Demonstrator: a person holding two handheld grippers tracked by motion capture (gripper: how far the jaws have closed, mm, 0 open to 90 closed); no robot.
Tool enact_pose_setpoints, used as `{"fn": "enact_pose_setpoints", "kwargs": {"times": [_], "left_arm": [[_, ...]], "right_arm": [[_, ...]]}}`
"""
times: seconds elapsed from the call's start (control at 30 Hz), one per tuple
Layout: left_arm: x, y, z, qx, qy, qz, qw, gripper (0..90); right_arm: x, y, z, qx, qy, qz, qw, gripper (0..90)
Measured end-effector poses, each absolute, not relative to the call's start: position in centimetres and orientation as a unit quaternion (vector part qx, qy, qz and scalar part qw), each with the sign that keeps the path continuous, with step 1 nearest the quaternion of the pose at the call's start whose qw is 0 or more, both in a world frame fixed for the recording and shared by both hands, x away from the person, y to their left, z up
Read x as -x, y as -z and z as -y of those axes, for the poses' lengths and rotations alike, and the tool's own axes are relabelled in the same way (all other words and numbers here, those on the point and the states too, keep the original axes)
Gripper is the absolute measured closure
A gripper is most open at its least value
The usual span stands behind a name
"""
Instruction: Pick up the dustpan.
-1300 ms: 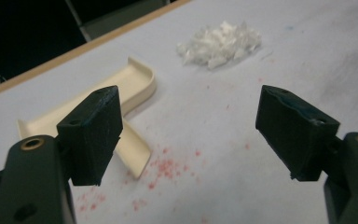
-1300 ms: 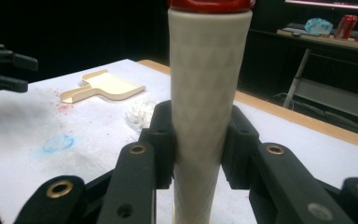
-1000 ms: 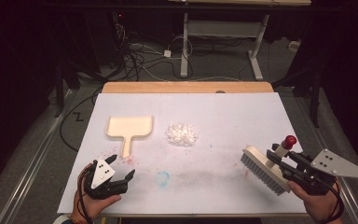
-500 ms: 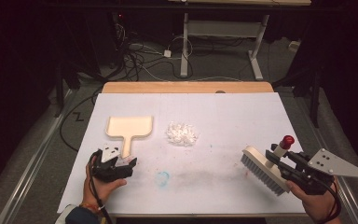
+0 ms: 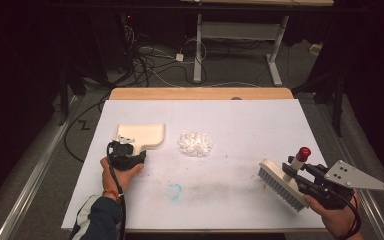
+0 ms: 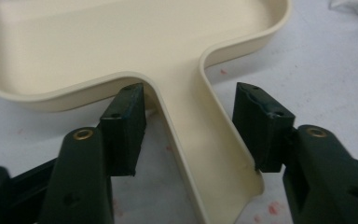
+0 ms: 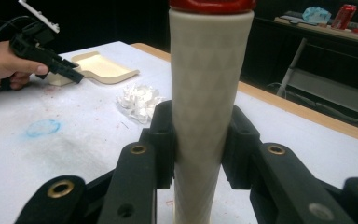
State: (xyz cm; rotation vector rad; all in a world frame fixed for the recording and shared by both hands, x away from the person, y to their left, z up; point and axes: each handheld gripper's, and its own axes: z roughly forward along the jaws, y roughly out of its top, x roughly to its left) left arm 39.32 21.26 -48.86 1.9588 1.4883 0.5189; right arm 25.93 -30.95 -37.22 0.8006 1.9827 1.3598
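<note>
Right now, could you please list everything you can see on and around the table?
dustpan: one, cream, left of centre on the table, handle toward the person
paper scraps: one small pile, white, mid-table, right of the dustpan
brush: one, pale with red-capped handle, right side of the table
table: one, white sheet over a wooden top, with a blue smudge near the front
cables: several, dark, on the floor behind
left gripper: one, black, jaws have just been closing around the dustpan handle, not yet pressing
right gripper: one, black, clamped on the brush handle
</note>
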Motion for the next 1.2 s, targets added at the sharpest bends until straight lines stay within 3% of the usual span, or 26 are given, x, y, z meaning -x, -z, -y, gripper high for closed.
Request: {"fn": "enact_pose_setpoints", "kwargs": {"times": [0.13, 0.73, 1.2], "left_arm": [[-39.6, 48.8, -21.5, -0.739, -0.204, -0.565, 0.305, 62.6], [-38.0, 45.4, -22.2, -0.757, -0.247, -0.53, 0.293, 63.8], [-33.0, 43.6, -22.9, -0.803, -0.214, -0.474, 0.29, 63.8]], "right_arm": [[-25.9, 37.3, 30.8, -0.302, -0.51, -0.749, 0.297, 70.4], [-25.9, 37.3, 31.1, -0.298, -0.509, -0.749, 0.301, 70.4], [-26.3, 37.4, 31.3, -0.304, -0.511, -0.747, 0.298, 70.4]]}}
